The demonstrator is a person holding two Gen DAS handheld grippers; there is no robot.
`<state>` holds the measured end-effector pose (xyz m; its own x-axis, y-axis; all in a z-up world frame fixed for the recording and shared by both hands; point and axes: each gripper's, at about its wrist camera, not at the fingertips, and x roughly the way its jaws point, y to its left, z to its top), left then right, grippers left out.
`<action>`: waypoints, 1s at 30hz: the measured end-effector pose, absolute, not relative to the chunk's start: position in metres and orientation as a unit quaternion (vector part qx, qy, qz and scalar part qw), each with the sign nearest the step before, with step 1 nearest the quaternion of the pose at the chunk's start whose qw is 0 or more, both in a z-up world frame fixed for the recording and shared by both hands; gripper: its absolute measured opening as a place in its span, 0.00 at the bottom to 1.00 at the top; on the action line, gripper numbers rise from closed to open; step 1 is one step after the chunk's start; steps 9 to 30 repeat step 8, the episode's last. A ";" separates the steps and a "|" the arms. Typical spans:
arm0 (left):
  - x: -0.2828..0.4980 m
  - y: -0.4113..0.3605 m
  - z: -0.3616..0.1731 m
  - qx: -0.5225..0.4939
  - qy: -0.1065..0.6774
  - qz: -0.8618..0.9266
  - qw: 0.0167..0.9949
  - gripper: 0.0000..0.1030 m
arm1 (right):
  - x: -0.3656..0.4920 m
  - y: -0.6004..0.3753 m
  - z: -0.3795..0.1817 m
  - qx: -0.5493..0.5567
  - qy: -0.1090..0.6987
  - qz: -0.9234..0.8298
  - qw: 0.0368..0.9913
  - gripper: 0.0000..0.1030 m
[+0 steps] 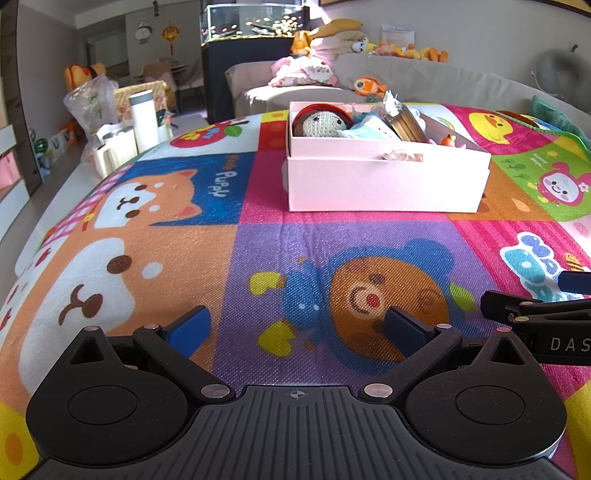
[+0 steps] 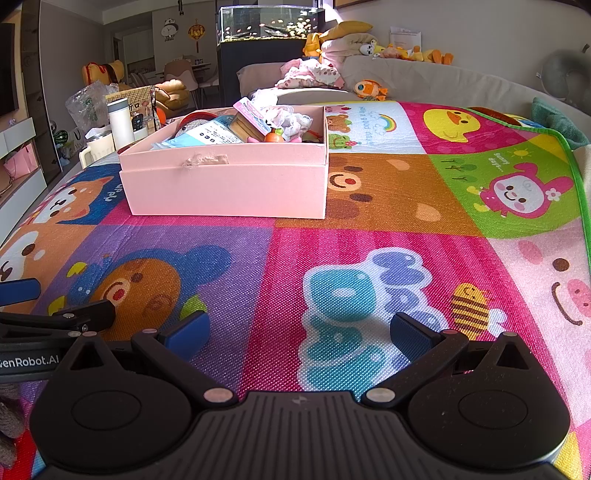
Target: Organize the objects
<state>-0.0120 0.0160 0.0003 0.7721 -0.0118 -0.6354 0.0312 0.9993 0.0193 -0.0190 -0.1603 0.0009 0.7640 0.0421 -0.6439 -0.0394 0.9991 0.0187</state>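
Observation:
A pink cardboard box (image 1: 384, 181) sits on the colourful cartoon play mat (image 1: 258, 251), ahead of both grippers; it also shows in the right wrist view (image 2: 225, 184). Inside lie a crocheted doll (image 1: 321, 122), a light-blue packet (image 2: 207, 136), a stack of cards (image 2: 247, 123), a small orange toy (image 2: 274, 136) and white lace (image 2: 288, 118). My left gripper (image 1: 295, 325) is open and empty, low over the mat. My right gripper (image 2: 297, 330) is open and empty, just to its right. Each gripper shows at the edge of the other's view.
A white flask (image 1: 144, 118), cups and a plastic bag (image 1: 88, 103) stand off the mat's far left. A beige sofa (image 1: 424, 77) with plush toys and cushions runs behind. A fish tank (image 1: 255, 22) stands at the back.

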 end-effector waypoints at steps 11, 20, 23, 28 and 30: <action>-0.012 0.016 0.000 0.014 0.337 -0.012 0.941 1.00 | -0.019 -0.160 0.001 0.002 0.343 0.022 0.939 1.00; -0.012 0.016 0.000 0.014 0.337 -0.012 0.941 1.00 | -0.019 -0.160 0.001 0.002 0.343 0.022 0.939 1.00; -0.012 0.016 0.000 0.014 0.337 -0.012 0.941 1.00 | -0.019 -0.160 0.001 0.002 0.343 0.022 0.939 1.00; -0.012 0.016 0.000 0.014 0.337 -0.012 0.941 1.00 | -0.019 -0.160 0.001 0.002 0.343 0.022 0.939 1.00; -0.012 0.016 0.000 0.014 0.337 -0.012 0.941 1.00 | -0.019 -0.160 0.001 0.002 0.343 0.022 0.939 1.00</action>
